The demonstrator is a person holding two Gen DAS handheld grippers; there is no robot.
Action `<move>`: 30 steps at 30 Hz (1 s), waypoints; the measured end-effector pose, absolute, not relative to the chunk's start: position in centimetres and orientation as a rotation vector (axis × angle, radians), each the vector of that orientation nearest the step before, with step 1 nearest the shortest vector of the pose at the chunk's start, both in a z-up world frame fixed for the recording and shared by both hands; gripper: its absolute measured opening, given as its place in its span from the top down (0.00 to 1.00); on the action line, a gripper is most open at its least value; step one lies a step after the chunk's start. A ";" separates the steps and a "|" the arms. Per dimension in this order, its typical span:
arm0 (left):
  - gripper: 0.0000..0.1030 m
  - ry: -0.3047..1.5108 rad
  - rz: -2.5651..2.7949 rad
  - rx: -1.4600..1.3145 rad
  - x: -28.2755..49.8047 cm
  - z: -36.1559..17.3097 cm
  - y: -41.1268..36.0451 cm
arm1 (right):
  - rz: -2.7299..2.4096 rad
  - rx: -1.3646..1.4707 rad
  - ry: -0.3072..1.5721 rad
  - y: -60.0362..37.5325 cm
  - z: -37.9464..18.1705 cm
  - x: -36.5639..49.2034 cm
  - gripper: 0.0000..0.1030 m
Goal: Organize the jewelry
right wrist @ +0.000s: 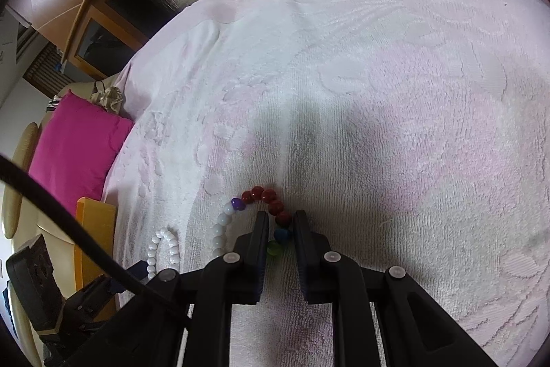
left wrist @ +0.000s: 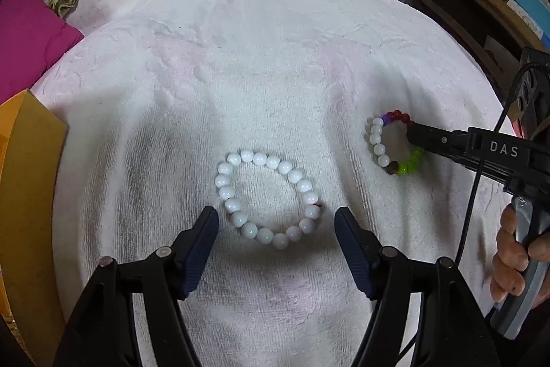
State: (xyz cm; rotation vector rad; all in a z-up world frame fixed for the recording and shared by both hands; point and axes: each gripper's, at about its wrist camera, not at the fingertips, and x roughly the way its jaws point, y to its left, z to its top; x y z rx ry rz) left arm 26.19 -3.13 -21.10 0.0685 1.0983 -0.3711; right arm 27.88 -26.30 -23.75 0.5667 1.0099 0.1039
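the left tongs (left wrist: 276, 220) stand wide open over the white bead bracelet (left wrist: 268, 200) on the towel (left wrist: 275, 57), gripping nothing. to take it well, lower straight and close across one side of the ring, not the whole loop. the right tongs (right wrist: 280, 229) are nearly closed on the multicoloured bracelet (right wrist: 256, 214), just beside.

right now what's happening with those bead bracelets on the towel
A person is sorting jewelry with a handheld gripper in each hand. The right gripper is closed on one side of the multicolored bead bracelet, which lies on the white towel. The left gripper is open and sits just short of the white bead bracelet, one finger on either side of its near edge, not gripping it. An orange box sits at the towel's left edge.
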 end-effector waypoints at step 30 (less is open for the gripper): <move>0.66 1.079 -0.367 0.003 27.8 -21.0 -0.3 | 0.107 0.549 1.004 -26.2 -23.7 27.7 0.82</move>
